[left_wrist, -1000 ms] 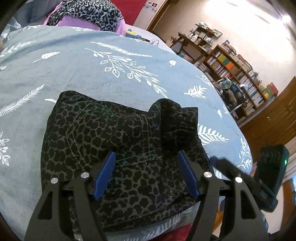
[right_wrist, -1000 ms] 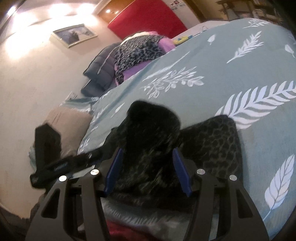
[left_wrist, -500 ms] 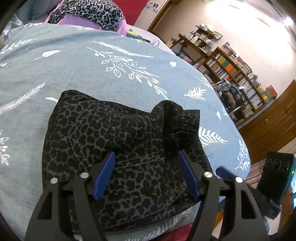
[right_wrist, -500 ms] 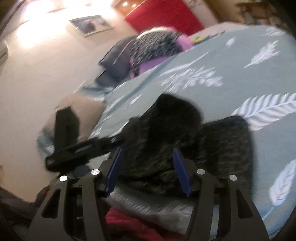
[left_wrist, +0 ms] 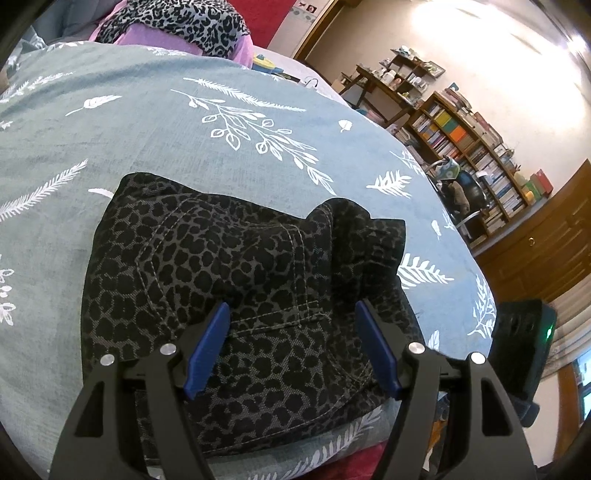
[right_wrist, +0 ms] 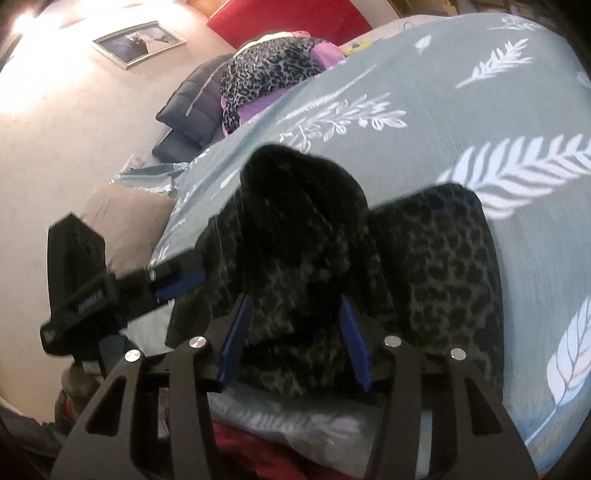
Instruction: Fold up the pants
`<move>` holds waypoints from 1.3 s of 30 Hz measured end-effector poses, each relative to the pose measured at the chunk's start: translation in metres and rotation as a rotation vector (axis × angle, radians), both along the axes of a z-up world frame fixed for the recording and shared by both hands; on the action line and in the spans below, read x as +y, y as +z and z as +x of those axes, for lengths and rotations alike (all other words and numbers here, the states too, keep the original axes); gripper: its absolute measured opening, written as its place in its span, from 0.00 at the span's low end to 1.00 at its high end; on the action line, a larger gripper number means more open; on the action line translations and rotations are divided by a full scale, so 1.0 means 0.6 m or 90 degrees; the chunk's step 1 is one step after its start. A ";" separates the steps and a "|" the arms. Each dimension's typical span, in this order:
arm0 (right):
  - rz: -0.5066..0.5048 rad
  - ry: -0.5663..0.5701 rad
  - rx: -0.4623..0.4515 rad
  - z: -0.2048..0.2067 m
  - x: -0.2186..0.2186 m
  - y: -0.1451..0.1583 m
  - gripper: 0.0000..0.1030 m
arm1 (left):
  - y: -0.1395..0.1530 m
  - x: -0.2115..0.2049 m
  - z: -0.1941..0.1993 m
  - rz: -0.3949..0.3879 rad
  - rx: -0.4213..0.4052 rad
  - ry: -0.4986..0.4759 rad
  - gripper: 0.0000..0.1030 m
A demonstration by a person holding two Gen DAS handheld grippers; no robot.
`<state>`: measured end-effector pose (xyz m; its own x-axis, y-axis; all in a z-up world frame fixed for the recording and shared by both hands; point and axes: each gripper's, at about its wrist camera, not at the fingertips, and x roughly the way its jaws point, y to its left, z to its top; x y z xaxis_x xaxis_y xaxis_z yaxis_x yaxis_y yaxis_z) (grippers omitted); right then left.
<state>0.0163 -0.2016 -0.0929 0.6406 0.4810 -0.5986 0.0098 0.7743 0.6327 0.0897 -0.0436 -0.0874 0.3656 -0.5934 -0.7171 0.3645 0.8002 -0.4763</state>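
Note:
The dark leopard-print pants (left_wrist: 229, 273) lie folded into a compact bundle near the front edge of the bed, with a raised bump of fabric (left_wrist: 351, 221) at their far right. My left gripper (left_wrist: 293, 314) is open and empty, hovering over the near edge of the bundle. In the right wrist view the pants (right_wrist: 436, 266) show the same bump (right_wrist: 303, 192). My right gripper (right_wrist: 295, 302) is open with the fabric lying between its blue fingers (right_wrist: 351, 332). The left gripper (right_wrist: 110, 288) shows at the left there.
The bed has a grey-green cover with white leaf prints (left_wrist: 147, 122). A pile of leopard and purple clothes (left_wrist: 177, 22) lies at the far end. Bookshelves (left_wrist: 480, 155) and a chair stand to the right. A dark jacket (right_wrist: 192, 107) and beige cushion (right_wrist: 125, 218) lie left.
Both grippers stay open over the folded pants. The right gripper's view has shifted and swung slightly; the left gripper has barely moved. The pants keep their shape.

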 end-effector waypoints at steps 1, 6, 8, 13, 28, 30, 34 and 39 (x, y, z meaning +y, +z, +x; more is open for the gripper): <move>-0.005 -0.003 0.002 0.007 -0.003 0.000 0.49 | -0.001 0.002 0.000 0.000 0.001 0.000 0.68; -0.047 -0.020 0.016 0.028 0.005 -0.007 0.29 | -0.001 0.004 0.000 -0.001 0.001 0.000 0.68; -0.054 -0.024 0.015 0.023 0.003 -0.003 0.18 | -0.001 0.004 -0.001 -0.002 0.003 0.004 0.68; -0.031 -0.013 -0.031 -0.028 -0.006 0.044 0.16 | -0.004 0.014 0.002 -0.006 0.007 0.014 0.68; -0.076 -0.034 0.025 -0.049 -0.015 -0.001 0.56 | -0.018 0.012 -0.002 0.003 0.015 0.012 0.69; -0.081 -0.057 -0.002 -0.050 -0.024 0.013 0.68 | -0.018 0.013 -0.003 0.002 0.016 0.015 0.69; -0.070 -0.070 -0.013 -0.021 -0.038 0.011 0.68 | -0.017 0.010 -0.002 0.003 0.017 0.013 0.69; -0.032 -0.063 0.006 0.024 -0.046 -0.024 0.68 | -0.015 0.009 -0.005 0.005 0.015 0.013 0.69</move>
